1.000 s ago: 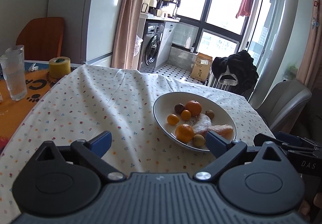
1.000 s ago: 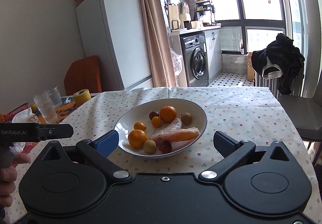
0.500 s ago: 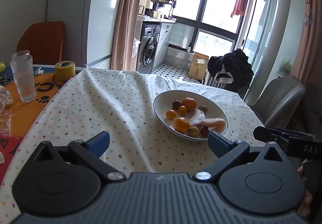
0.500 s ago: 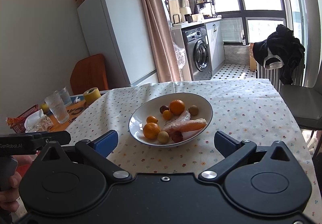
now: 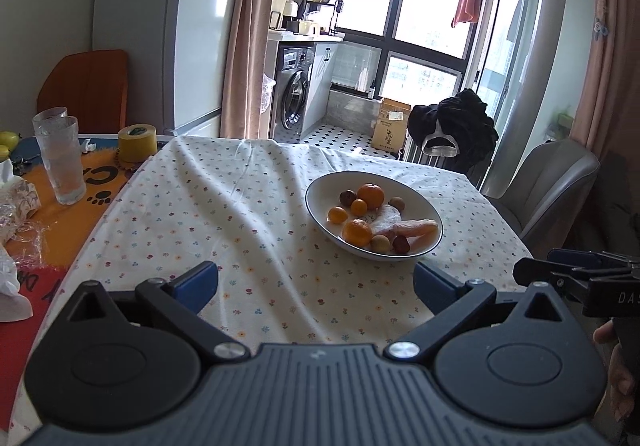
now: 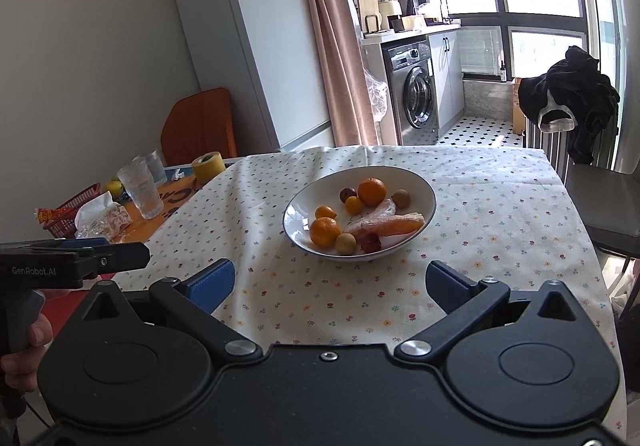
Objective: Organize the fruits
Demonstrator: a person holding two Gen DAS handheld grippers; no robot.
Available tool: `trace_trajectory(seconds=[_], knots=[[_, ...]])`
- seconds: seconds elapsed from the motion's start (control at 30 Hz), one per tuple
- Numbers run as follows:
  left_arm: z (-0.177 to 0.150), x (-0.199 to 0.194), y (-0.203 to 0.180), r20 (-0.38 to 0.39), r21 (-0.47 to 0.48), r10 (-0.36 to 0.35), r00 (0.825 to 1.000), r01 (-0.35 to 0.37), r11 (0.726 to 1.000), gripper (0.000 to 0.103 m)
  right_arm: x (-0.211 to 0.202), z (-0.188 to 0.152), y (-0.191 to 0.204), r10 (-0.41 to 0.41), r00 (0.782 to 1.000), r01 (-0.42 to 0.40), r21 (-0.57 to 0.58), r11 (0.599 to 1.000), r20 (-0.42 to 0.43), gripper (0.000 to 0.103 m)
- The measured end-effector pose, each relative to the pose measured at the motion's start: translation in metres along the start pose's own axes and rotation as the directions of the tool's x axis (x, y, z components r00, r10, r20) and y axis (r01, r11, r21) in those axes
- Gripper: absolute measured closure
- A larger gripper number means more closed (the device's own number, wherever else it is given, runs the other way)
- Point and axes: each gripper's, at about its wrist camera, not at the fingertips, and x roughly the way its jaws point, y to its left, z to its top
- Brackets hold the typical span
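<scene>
Hovering short of the bowl [image 6: 430, 201], both grippers' jaws gape empty; best approach one orange [image 6: 325, 232] from above, avoiding its neighbours

I am holding my left tongs [image 5: 316, 284] and my right tongs [image 6: 330, 284] level, side by side, both spread wide and gripping nothing.

The near stretch of flowered tablecloth [image 6: 320, 298] between both wide-open grippers and the white bowl [image 6: 424, 185] lies bare, so the approach to the fruit from the near side is free. Cloth to the right of the bowl and behind it is likewise unoccupied. On the far left stand drinking glasses [image 5: 64, 161], a yellow tape roll [image 5: 137, 143] and crumpled wrappers [image 6: 104, 219], crowding that side
</scene>
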Motion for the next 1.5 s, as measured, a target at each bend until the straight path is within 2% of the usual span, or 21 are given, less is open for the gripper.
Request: trace_trajectory(seconds=[0.27, 0.57, 0.8, 0.9, 1.5], knots=[[-0.011, -0.016, 0.001, -0.022, 0.026, 0.024, 0.999, -0.024, 0.999, 0.0, -0.014, -0.002, 0.007, 0.037, 0.999, -0.037, 0.023, 0.999, -0.016, 0.0], [-0.013, -0.011, 0.011, -0.032, 0.001, 0.048, 0.998, -0.048, 0.999, 0.0, -0.01, -0.004, 0.002, 0.024, 0.999, -0.022, 0.059, 0.998, -0.037, 0.0], [-0.014, -0.011, 0.008, -0.031, 0.009, 0.043, 0.999, -0.043, 0.999, 0.0, -0.011, -0.004, 0.003, 0.026, 0.999, -0.024, 0.054, 0.998, -0.036, 0.0], [-0.014, -0.011, 0.009, -0.037, -0.004, 0.018, 0.999, -0.018, 1.0, 0.0, -0.012, -0.004, 0.003, 0.028, 0.999, -0.026, 0.053, 0.998, -0.033, 0.0], [-0.013, -0.012, 0.015, -0.027, -0.003, 0.039, 0.999, -0.039, 0.999, 0.0, -0.013, -0.003, 0.008, 0.032, 0.999, -0.03, 0.046, 0.998, -0.034, 0.0]])
